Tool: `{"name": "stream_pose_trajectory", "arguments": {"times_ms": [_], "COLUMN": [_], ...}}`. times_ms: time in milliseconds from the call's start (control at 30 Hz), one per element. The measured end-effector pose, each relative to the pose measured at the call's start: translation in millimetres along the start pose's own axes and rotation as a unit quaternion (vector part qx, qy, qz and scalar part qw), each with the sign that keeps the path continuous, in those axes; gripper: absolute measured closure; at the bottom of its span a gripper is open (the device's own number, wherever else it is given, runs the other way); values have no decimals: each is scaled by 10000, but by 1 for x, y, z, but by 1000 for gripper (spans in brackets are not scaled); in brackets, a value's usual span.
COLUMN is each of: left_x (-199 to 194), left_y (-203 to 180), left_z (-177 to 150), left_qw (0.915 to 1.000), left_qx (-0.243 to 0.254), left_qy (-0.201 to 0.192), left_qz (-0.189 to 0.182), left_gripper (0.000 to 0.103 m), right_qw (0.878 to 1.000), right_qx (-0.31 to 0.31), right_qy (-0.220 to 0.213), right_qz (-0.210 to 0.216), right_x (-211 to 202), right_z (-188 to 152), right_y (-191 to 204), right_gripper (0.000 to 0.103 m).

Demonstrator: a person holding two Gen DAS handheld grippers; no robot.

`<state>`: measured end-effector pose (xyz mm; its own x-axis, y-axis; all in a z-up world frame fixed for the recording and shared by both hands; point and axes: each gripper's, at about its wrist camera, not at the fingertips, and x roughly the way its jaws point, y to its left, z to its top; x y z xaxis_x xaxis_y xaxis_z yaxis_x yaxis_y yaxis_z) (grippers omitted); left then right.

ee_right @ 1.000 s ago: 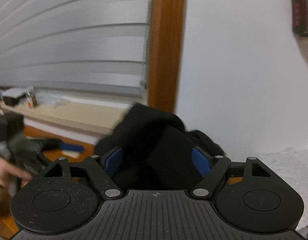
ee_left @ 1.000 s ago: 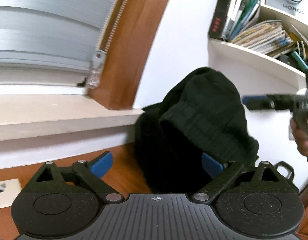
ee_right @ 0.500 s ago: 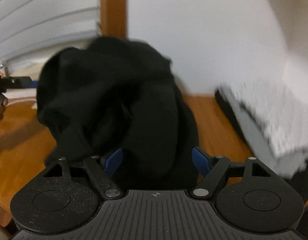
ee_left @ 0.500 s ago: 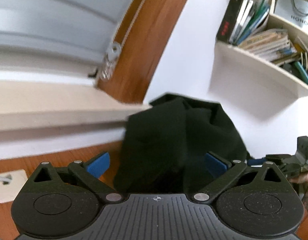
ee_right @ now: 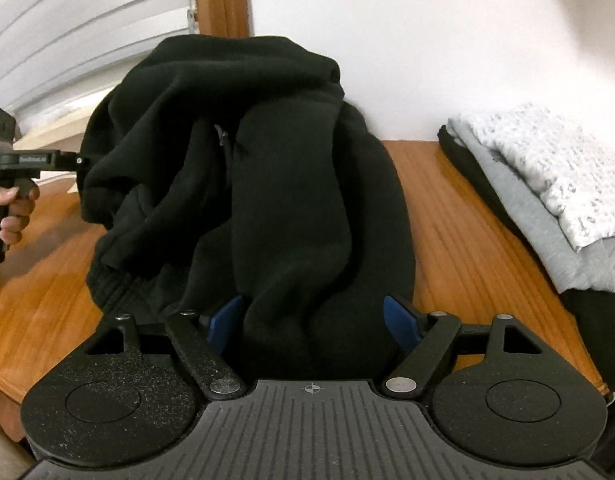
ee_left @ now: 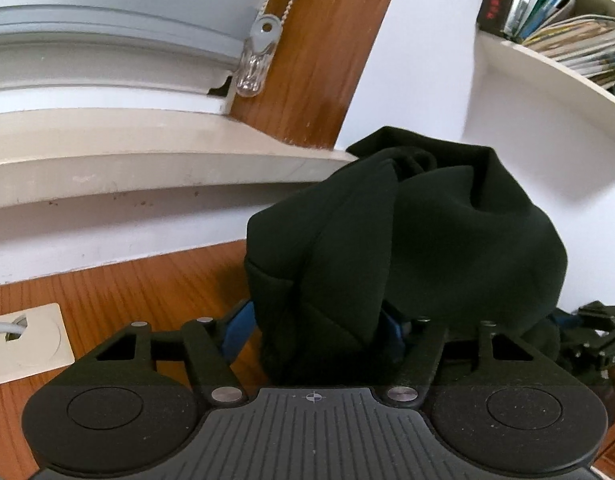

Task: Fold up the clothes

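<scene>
My 2 tongs meet a crumpled black sweater (ee_right: 247, 184) heaped on the wooden table (ee_right: 459, 216). My left tongs (ee_left: 313, 330) have just been closing on a fold of it. My right tongs (ee_right: 313, 322) straddle thick cloth; I cannot tell if they pinch. I could grab several layers together and drag the bundle instead of spreading it.

1. The black garment (ee_right: 291, 184) is thick, matt fleecy cloth, with a ribbed knit hem at the lower left.
2. The tabletop (ee_right: 459, 216) is orange-brown wood with a visible grain and a soft sheen.
3. The folded stack (ee_right: 547, 184) at right is grey cloth under a white, nubbly fabric.
4. Each hand-held gripper body (ee_left: 313, 432) is matt black ribbed plastic with bright metal rivets.
</scene>
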<state>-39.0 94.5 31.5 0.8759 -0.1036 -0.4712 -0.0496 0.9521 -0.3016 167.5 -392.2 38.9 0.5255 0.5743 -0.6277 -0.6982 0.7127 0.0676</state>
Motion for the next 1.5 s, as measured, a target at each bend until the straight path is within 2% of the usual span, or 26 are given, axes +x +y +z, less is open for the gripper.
{"name": "stream_pose_trajectory", "arguments": {"times_ms": [67,167,200,233,267,300,400,467,533,667,767,833,867,900,967,1000,1033,1067,1200,1300,1400,1500], "left_x": [3,6,6,4,2,-1,-26,-49,-73,-108,-125,-130,-131,-130,-128,-128,-128,-130,-140,-149,-154,-142], "left_y": [-2,-8,-10,-11,-11,-12,-11,-7,-6,0,20,33,40,46,56,59,61,64,64,54,33,1], "left_z": [0,1,1,3,5,7,22,37,54,74,80,76,73,69,57,50,44,39,30,24,16,6], "left_qw": [10000,9996,9995,9994,9993,9991,9979,9971,9954,9892,9858,9850,9847,9851,9851,9838,9826,9823,9843,9881,9926,9937], "left_qx": [85,239,261,276,286,297,344,309,425,702,687,734,753,753,800,846,877,889,883,825,803,996], "left_qy": [23,47,44,26,0,-27,-336,-559,-729,-925,-964,-766,-645,-493,-249,-191,-157,-133,-100,-171,-225,-135], "left_qz": [36,150,188,225,260,296,444,424,461,889,1188,1360,1435,1466,1505,1570,1627,1647,1527,1283,877,495], "left_gripper": [36,57,77,84,87,90,91,92,92,92,92,91,91,89,84,78,70,67,65,65,52,46], "right_qw": [10000,9999,9999,10000,10000,10000,9990,9968,9926,9817,9729,9659,9629,9605,9563,9540,9555,9570,9697,9755,9818,9893], "right_qx": [-17,-77,-77,-63,-49,-38,-127,-210,-332,-696,-953,-1064,-1142,-1276,-1559,-1692,-1666,-1637,-1347,-1200,-1073,-992], "right_qy": [55,119,114,73,33,-10,-285,-593,-807,-1000,-836,-625,-474,-315,-141,-80,-70,-60,-156,-225,-320,-323], "right_qz": [-27,-97,-80,-22,36,91,330,497,846,1464,1934,2275,2398,2454,2471,2472,2434,2395,2033,1830,1533,1018], "right_x": [3,8,9,8,7,6,-6,-18,-29,-35,-23,-10,-1,8,17,21,22,23,15,8,-2,-15], "right_z": [-1,-2,-2,0,2,4,17,30,48,78,88,91,88,83,73,68,66,64,65,62,55,36], "right_y": [0,1,1,1,2,2,11,22,39,86,129,153,165,180,195,200,195,190,148,117,84,59], "right_gripper": [26,28,39,50,72,85,91,91,92,92,92,91,86,76,66,63,62,59,45,42,40,39]}}
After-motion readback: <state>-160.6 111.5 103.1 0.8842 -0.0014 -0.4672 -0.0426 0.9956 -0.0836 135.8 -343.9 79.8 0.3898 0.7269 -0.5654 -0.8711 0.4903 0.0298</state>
